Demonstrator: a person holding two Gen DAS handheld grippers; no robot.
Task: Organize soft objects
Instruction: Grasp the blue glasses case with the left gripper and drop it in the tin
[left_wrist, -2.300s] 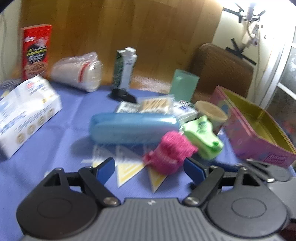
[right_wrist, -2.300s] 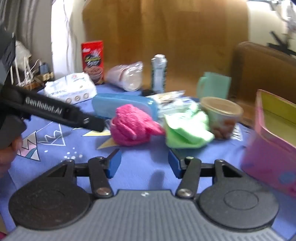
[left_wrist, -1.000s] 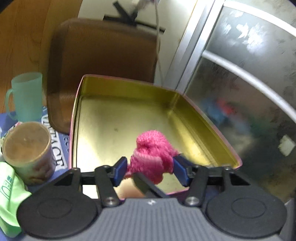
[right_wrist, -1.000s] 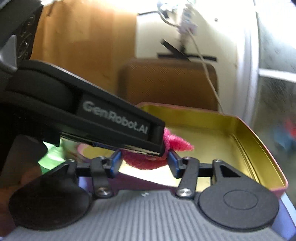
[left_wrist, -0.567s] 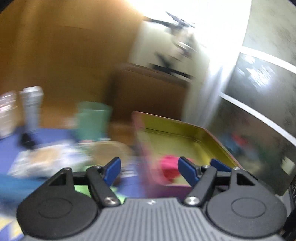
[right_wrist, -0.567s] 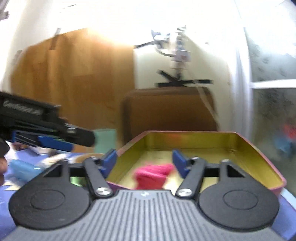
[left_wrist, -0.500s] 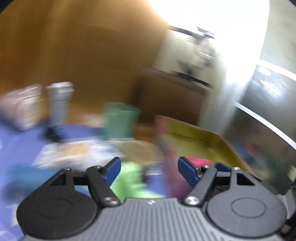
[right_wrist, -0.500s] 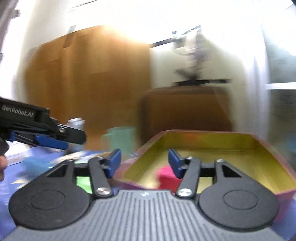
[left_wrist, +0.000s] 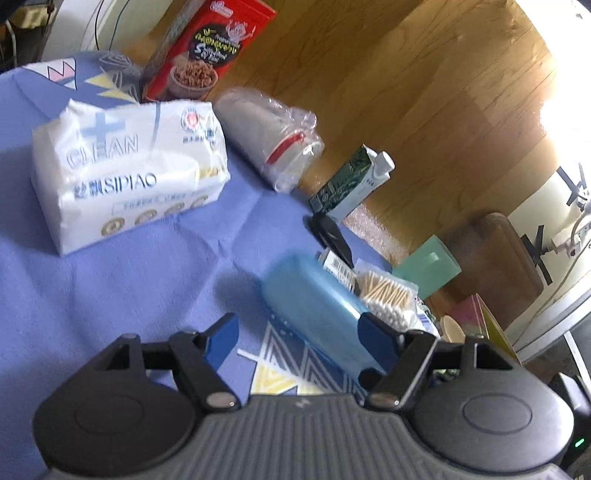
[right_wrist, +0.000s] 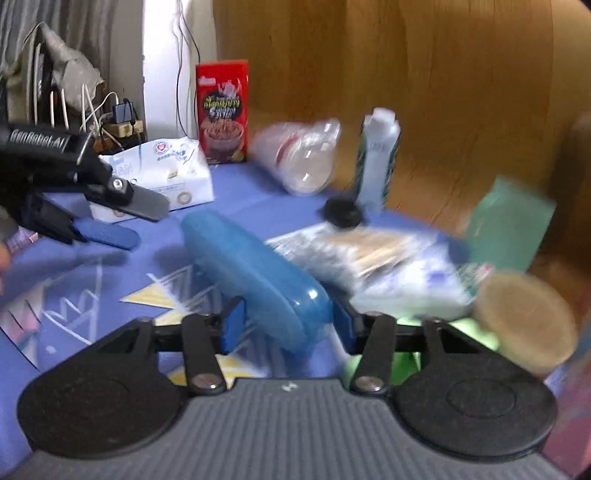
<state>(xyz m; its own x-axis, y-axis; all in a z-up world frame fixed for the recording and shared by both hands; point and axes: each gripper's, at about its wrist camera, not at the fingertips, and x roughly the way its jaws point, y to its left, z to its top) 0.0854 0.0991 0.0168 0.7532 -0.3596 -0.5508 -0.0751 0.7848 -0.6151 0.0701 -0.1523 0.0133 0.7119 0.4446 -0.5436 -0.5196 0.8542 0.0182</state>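
Note:
My left gripper (left_wrist: 299, 339) hovers over the blue tablecloth, its jaws opening and nothing between them. The white tissue pack (left_wrist: 125, 173) lies far ahead on the left. In the right wrist view the left gripper (right_wrist: 129, 221) comes in from the left, open. My right gripper (right_wrist: 288, 325) is low over the cloth with its jaws closing. The near end of a blue case (right_wrist: 258, 266) shows between its fingers, and no pad presses on it. A green cloth (right_wrist: 408, 358) peeks out under the right finger. The pink knit piece is out of view.
Along the wooden back stand a red box (left_wrist: 207, 51), wrapped cups (left_wrist: 269, 144) and a green carton (left_wrist: 351, 188). A cotton-swab pack (left_wrist: 384, 295), a mint mug (left_wrist: 428, 269), a paper cup (right_wrist: 524, 317) and the pink tin's corner (left_wrist: 476, 317) crowd the right.
The left gripper let the pink knit piece go into the tin. Both grippers then swung left, away from the tin and over the table. The left jaws widened and the right jaws narrowed.

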